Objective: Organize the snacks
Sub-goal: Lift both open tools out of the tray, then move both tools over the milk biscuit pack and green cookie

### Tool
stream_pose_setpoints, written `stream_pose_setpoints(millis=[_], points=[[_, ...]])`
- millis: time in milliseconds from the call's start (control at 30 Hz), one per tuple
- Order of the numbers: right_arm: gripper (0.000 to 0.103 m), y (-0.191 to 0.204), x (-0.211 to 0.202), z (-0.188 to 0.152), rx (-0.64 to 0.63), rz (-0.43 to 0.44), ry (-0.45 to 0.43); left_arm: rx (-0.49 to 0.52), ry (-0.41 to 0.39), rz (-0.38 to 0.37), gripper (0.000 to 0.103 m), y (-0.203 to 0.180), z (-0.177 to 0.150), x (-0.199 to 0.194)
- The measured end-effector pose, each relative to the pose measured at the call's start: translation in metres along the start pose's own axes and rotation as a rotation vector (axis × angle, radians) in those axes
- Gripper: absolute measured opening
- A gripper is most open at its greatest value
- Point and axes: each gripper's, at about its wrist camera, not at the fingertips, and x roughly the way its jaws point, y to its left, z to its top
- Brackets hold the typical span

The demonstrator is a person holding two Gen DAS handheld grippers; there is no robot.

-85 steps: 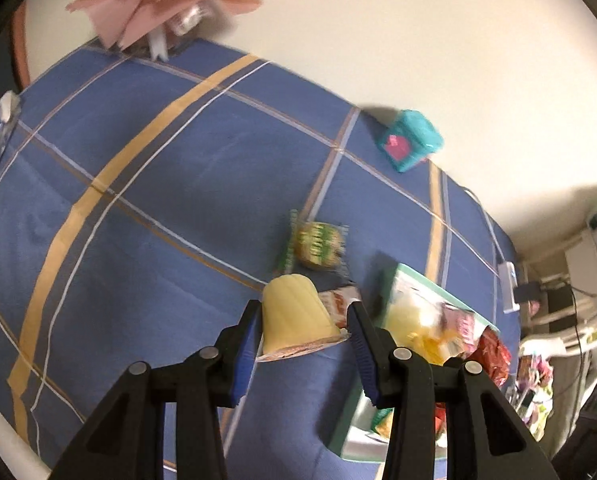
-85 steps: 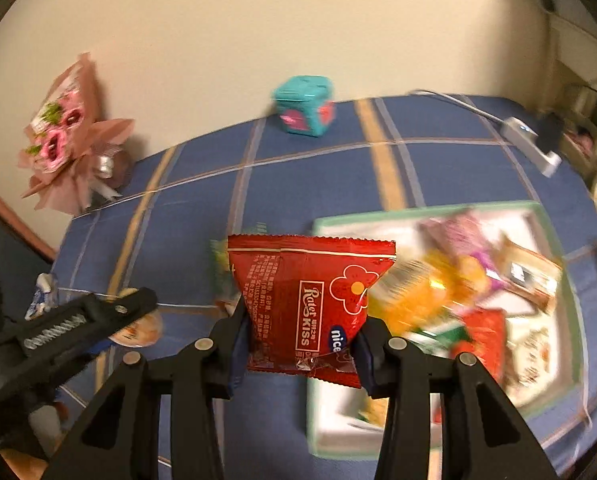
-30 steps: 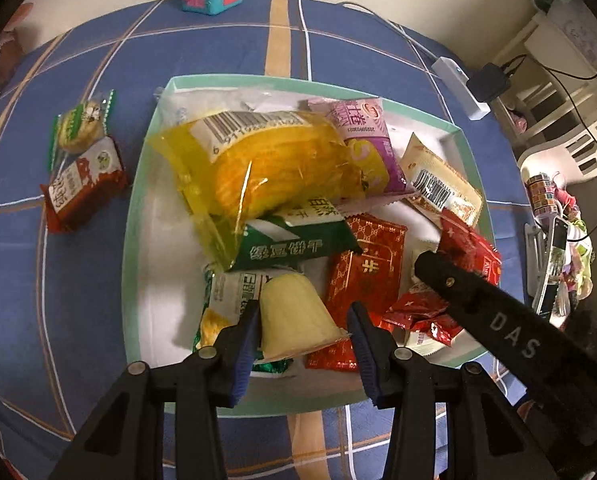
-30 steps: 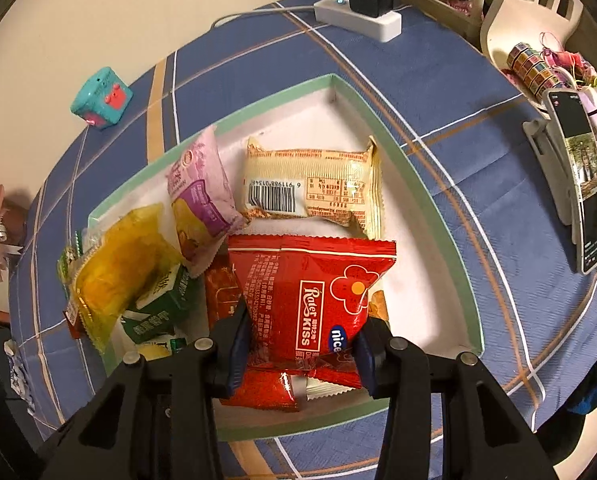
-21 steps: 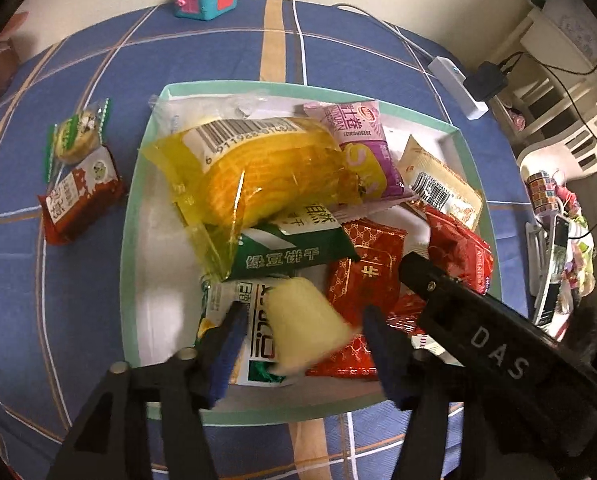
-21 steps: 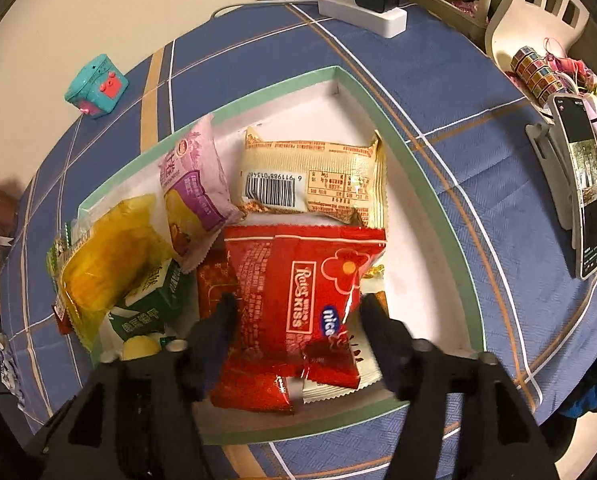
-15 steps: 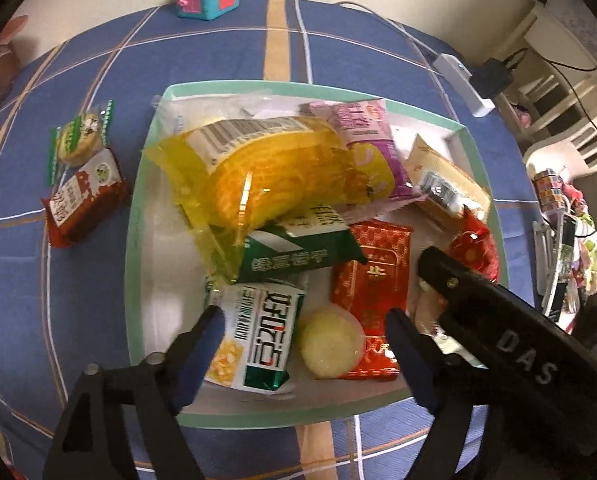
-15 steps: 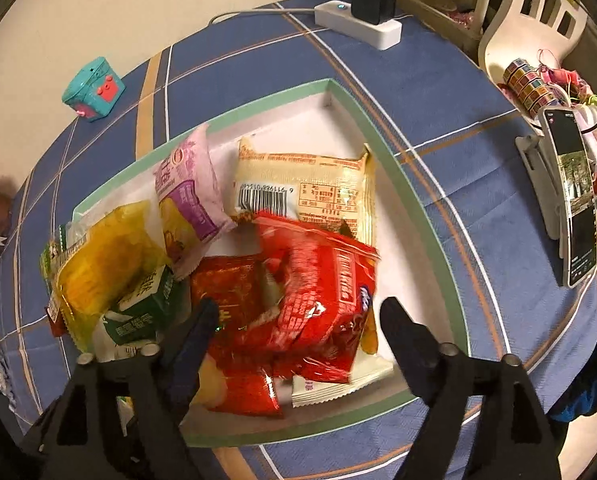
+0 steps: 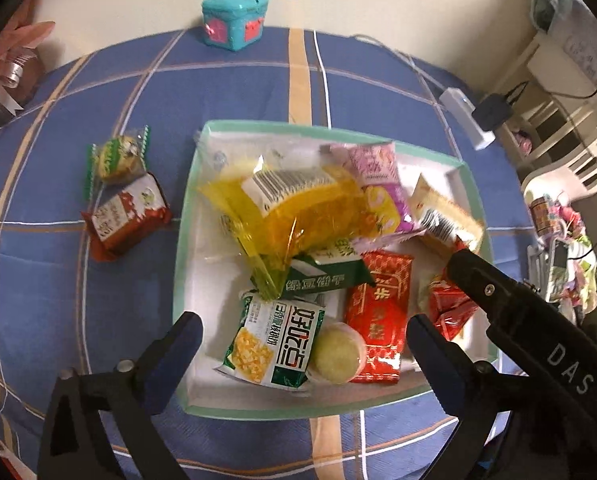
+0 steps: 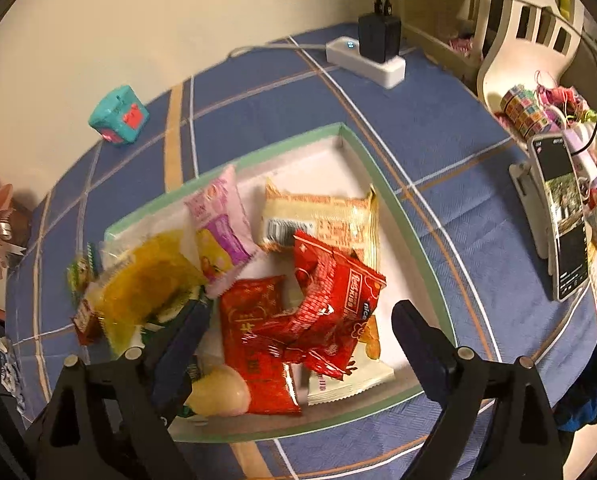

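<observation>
Left gripper [image 9: 304, 334] and right gripper [image 10: 300, 322], jaws just opened wide and empty, above tray [image 9: 180, 248]; red packet [image 10: 334, 304] reads "nice"; gripper arm reads "DAS".

Left gripper [image 9: 304, 334]: matte black angular arms, dark blue pads on the inner faces of its fingers [image 9: 182, 344], a silver screw head on each arm near the knuckle. Right gripper [image 10: 300, 322]: same build, black frame, blue-black pads, silver screws on both arms. Seen in the left wrist view, its outer side carries white "DAS" lettering and one small screw.
</observation>
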Motion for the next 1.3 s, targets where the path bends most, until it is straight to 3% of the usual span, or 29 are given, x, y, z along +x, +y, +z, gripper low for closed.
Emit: stream_pose_setpoints(millis=[267, 467, 733, 1033, 1300], points=[[0.095, 0.007, -0.022, 0.004, -0.001, 0.011, -0.055, -0.056, -0.038, -0.001, 0.103, 0.024, 0.004, -0.028], [0.095, 0.009, -0.014, 0.002, 0.003, 0.006, -0.027, -0.137, -0.081, 0.071, 0.103, 0.063, 0.017, -0.037], [0.095, 0.026, -0.007, 0.0, -0.023, 0.011, -0.005, -0.31, -0.147, 0.2, 0.103, 0.148, 0.02, -0.057], [0.095, 0.085, -0.01, -0.008, -0.106, 0.067, -0.03, -0.5, -0.164, 0.248, 0.103, 0.232, 0.01, -0.069], [0.095, 0.164, -0.007, -0.025, -0.271, 0.158, -0.049, -0.532, -0.132, 0.27, 0.103, 0.268, 0.007, -0.064]])
